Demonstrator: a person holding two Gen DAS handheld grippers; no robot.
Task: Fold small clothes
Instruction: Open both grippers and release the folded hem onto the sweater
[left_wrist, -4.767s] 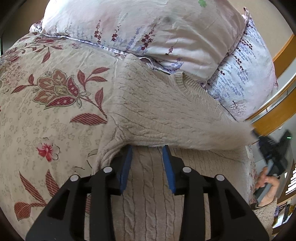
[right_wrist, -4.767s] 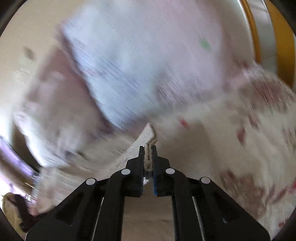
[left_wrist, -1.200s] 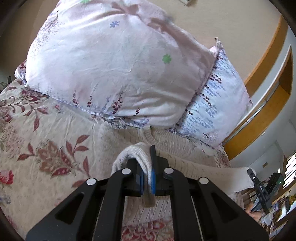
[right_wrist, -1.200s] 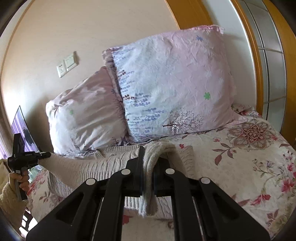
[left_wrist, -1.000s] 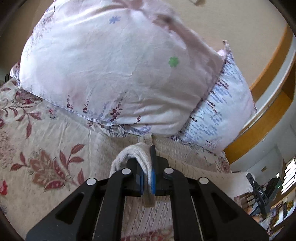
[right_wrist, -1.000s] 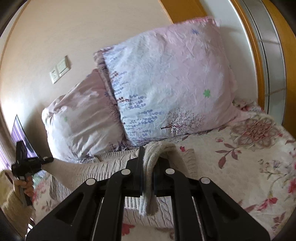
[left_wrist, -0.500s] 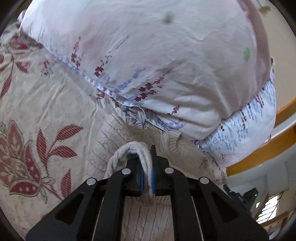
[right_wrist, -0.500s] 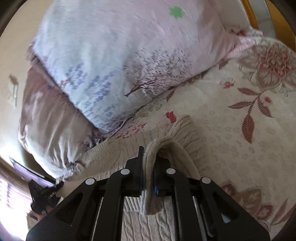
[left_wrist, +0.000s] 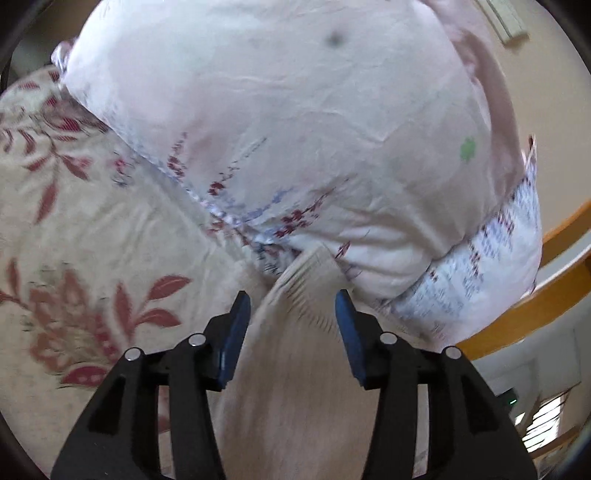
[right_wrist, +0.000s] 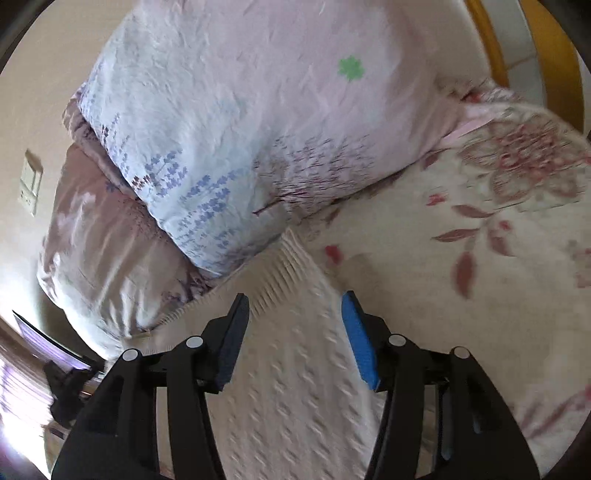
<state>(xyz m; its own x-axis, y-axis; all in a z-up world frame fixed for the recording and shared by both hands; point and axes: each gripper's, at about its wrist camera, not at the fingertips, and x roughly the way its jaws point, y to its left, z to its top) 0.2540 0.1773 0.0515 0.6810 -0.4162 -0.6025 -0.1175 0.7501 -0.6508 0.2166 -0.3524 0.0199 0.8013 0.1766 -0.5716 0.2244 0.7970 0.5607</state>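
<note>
A cream cable-knit sweater (left_wrist: 295, 369) lies on the floral bedspread (left_wrist: 92, 240), its ribbed edge close to the pillows. My left gripper (left_wrist: 291, 306) is open just above the sweater's ribbed corner, holding nothing. In the right wrist view the sweater (right_wrist: 295, 369) lies flat below my right gripper (right_wrist: 293, 306), which is open and empty over the other ribbed corner. My left gripper also shows in the right wrist view (right_wrist: 66, 373) at the far left edge.
A pale pink pillow (left_wrist: 295, 129) and a blue-flowered pillow (left_wrist: 498, 266) lean at the head of the bed, right behind the sweater. In the right wrist view the blue-flowered pillow (right_wrist: 258, 129) fills the top. A wooden frame (left_wrist: 535, 306) runs at the right.
Both grippers were shut on folded sweater edges half a second ago. Both have opened and let the sweater drop flat on the bed near the pillows.
</note>
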